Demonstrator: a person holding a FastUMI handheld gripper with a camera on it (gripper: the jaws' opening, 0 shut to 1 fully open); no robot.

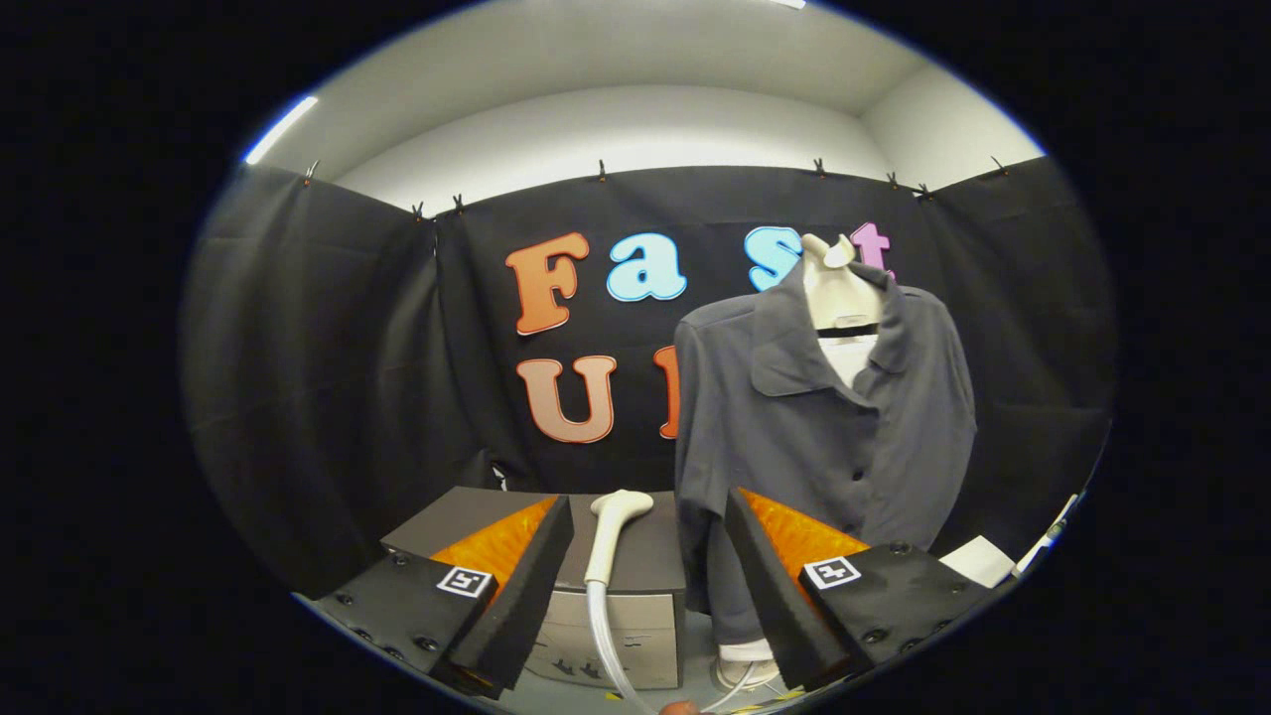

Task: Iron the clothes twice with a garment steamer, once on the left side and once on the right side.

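A dark grey button-up shirt hangs on a white mannequin torso, beyond my right finger. The garment steamer's white head lies on top of a dark box-shaped steamer unit, with its pale hose running down toward me. My gripper is open, and the steamer head and hose sit in the gap between the fingers, a little ahead of them and untouched.
Black cloth walls close in the booth behind and on both sides. A white card and a cable lie to the right of the mannequin's base.
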